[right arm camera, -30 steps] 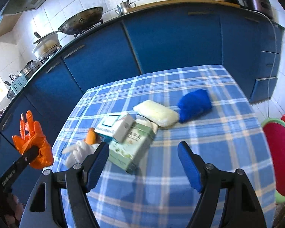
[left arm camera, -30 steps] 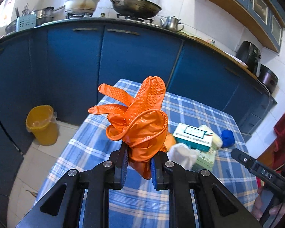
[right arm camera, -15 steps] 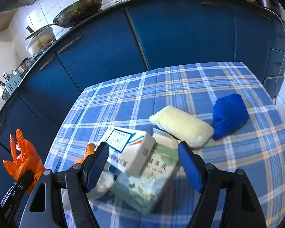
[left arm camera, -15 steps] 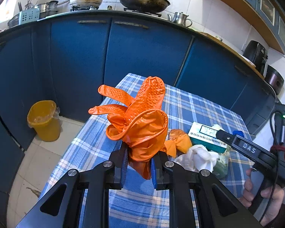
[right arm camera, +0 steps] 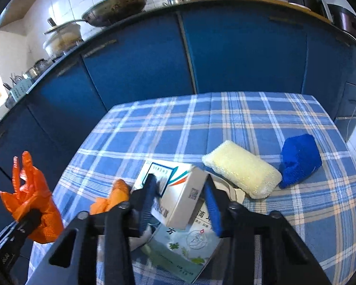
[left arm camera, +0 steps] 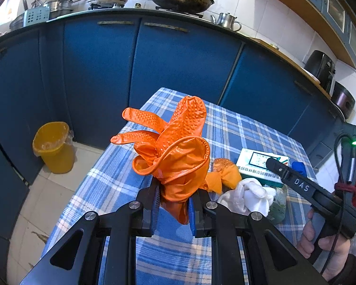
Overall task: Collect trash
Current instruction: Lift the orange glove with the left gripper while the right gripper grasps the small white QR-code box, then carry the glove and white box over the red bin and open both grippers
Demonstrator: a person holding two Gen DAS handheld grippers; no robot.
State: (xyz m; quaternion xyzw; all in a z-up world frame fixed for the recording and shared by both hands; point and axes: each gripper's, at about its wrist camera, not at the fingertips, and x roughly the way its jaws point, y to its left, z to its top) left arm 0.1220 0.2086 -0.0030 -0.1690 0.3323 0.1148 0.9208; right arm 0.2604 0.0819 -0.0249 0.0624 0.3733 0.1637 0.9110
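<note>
A: The left gripper (left arm camera: 173, 204) is seen clamped tight on a crumpled orange glove (left arm camera: 175, 147), which is held up clear of the checked tablecloth (left arm camera: 102, 185), near its left edge.

B: And over at the right gripper (right arm camera: 180, 201), the jaws are being closed around a small white carton (right arm camera: 178, 197). The carton is caught between the blue pads (right arm camera: 211, 204), tilted, with one end propped on a larger green-printed box (right arm camera: 185, 249).

A: Contact on both pads cannot be confirmed from here; the left pad looks pressed against it, the right one just beside it.

B: A second orange glove (right arm camera: 111, 199) is seen lying on the cloth just left of that carton, with a white crumpled rag (left arm camera: 246, 197) touching the green box.

A: Further back, towards the right edge, a pale yellow sponge (right arm camera: 242, 173) is laid flat, and a blue scrubber (right arm camera: 299, 159) is set just beside it.

B: Off the table, a yellow bin (left arm camera: 52, 147) with a liner is stood on the tiled floor against the blue cabinets (left arm camera: 178, 71).

A: A hand (left arm camera: 320, 244) is seen wrapped round the right tool's handle.
</note>
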